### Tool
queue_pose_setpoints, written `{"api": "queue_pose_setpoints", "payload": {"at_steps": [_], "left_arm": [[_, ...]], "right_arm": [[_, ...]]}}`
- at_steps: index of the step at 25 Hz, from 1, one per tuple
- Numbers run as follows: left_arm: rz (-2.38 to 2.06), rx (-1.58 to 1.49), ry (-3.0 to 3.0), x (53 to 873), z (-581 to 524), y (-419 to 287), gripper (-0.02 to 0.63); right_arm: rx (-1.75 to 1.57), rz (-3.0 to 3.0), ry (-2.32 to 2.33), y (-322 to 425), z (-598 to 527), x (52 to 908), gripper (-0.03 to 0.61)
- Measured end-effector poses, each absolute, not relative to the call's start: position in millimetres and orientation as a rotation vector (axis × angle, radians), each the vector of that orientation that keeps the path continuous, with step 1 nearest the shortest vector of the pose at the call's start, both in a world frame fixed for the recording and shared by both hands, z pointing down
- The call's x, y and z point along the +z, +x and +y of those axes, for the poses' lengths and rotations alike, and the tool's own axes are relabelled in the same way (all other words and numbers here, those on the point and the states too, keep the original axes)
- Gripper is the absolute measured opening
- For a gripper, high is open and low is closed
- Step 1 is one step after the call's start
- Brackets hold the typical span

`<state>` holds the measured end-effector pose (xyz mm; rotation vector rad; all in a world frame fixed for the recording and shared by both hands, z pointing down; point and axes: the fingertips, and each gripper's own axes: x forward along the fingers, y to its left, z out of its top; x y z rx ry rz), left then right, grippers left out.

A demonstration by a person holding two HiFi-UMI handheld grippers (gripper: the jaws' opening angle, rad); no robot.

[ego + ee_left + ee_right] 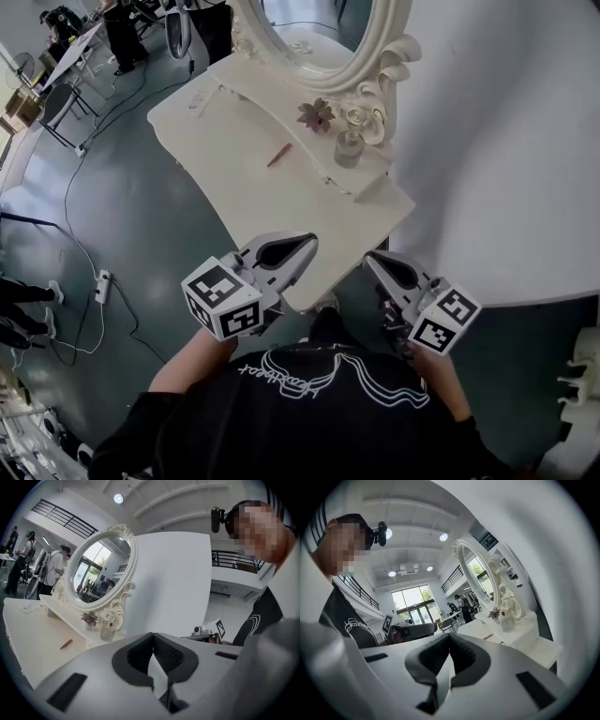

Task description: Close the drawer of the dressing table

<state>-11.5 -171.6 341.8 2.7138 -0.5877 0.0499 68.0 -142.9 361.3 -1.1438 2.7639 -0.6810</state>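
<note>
Left gripper (302, 246): fingers pressed together, empty, touching nothing, by near edge of table (234, 141). Right gripper (377, 264): fingers likewise together, empty, near table's corner.

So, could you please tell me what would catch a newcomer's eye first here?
The ornate white mirror stands on the dressing table, top centre of the head view. Below, the left gripper and right gripper hover at the table's near end, tongs shut and empty. A red stick lies on the tabletop.
</note>
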Motion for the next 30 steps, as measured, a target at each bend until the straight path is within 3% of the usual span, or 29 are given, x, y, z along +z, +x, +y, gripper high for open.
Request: {"api": "queue_pose_setpoints", "payload": {"at_steps": [30], "left_arm": [[-0.657,0.039,2.666,346.9,-119.4,-36.6,0.003]], "right_arm": [[-0.573,2.752,-1.128,50.5,-98.3,346.8,0.003]]}}
